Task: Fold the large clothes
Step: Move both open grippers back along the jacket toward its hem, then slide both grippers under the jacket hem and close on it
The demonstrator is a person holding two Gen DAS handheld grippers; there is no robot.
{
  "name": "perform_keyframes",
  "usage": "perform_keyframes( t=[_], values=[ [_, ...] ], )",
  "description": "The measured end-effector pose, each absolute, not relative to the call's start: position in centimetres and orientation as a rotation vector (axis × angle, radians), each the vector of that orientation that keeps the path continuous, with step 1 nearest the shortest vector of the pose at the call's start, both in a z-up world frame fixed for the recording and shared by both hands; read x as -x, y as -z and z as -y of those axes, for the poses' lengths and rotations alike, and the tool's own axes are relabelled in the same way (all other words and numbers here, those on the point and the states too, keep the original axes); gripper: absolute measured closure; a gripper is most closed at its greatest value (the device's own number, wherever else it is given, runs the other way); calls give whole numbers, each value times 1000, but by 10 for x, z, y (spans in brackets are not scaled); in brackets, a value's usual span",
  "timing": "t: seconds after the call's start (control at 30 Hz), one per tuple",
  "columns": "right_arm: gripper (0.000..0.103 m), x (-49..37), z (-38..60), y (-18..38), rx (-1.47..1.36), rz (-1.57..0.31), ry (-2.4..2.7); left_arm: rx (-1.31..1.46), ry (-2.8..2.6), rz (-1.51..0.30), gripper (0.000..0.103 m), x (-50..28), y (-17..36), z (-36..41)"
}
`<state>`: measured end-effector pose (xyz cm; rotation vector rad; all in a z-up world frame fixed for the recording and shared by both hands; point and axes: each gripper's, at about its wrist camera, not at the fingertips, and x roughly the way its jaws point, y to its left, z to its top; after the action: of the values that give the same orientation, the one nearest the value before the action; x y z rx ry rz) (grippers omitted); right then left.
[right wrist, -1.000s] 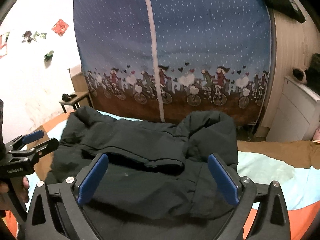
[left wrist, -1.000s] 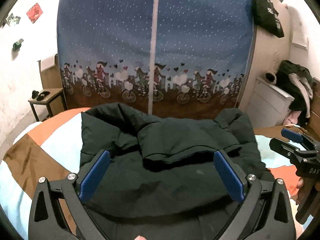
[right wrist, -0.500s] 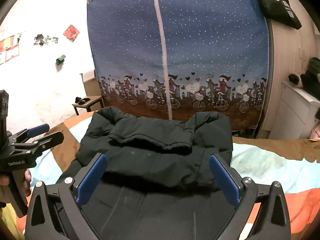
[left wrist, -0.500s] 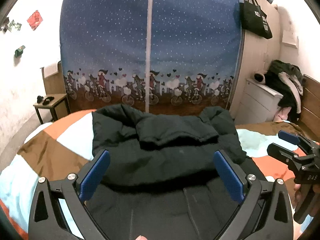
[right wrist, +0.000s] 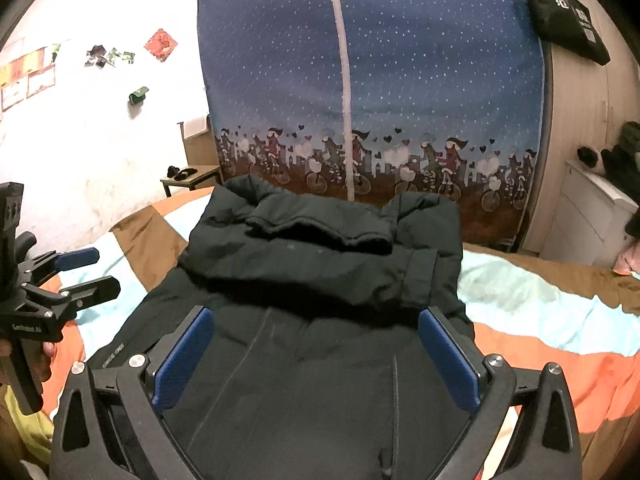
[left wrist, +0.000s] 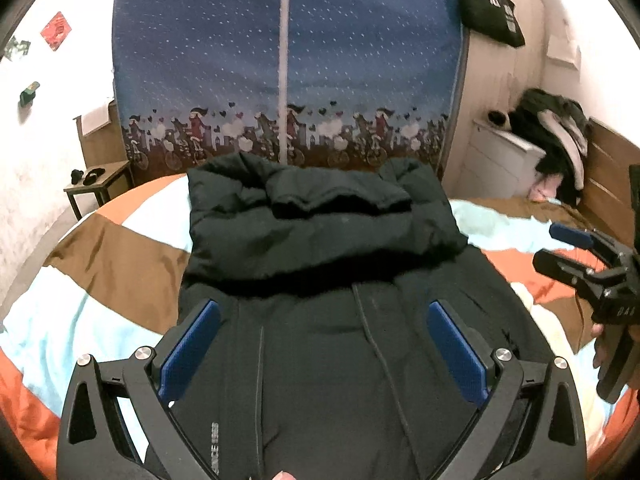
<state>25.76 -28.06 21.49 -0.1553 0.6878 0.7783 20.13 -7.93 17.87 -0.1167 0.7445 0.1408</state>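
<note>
**Two grippers, one half-folded coat**

Item: large black padded coat [left wrist: 328, 320], quilted fabric, lying along a striped orange, brown and pale-blue bedspread [left wrist: 100, 264]. Its far portion lay doubled over into a thick roll across the body; the near portion lay flat, with a thin drawcord [left wrist: 372, 332] trailing over it.

Left gripper [left wrist: 320, 352]: black frame, blue pads, jaws spread wide, empty, poised above the flat near portion.

Right gripper [right wrist: 316, 356]: same build, jaws likewise wide apart and holding nothing, above the same panel. Each tool appeared at the edge of the other's view, off to either side of the coat.

Backdrop: blue curtain printed with cyclists [right wrist: 372, 100]; small wooden side table [left wrist: 100, 184]; white drawer unit [left wrist: 500, 160] heaped with clothes.

Risks, as judged: puffy filling looked springy, so the folded roll could slump open if left unpressed. A shallow pinch on slick shell fabric might slip. Uneven lifting by the two sides would skew the next fold. The loose cord could snag a pad.
</note>
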Motion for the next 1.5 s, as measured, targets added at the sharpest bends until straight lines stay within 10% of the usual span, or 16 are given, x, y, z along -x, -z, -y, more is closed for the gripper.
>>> perform_keyframes(
  t=[1.5],
  values=[
    [0,-164,357,-103,551,-1048,-939,-100,145,-1113,1,-87,-57,83]
  ],
)
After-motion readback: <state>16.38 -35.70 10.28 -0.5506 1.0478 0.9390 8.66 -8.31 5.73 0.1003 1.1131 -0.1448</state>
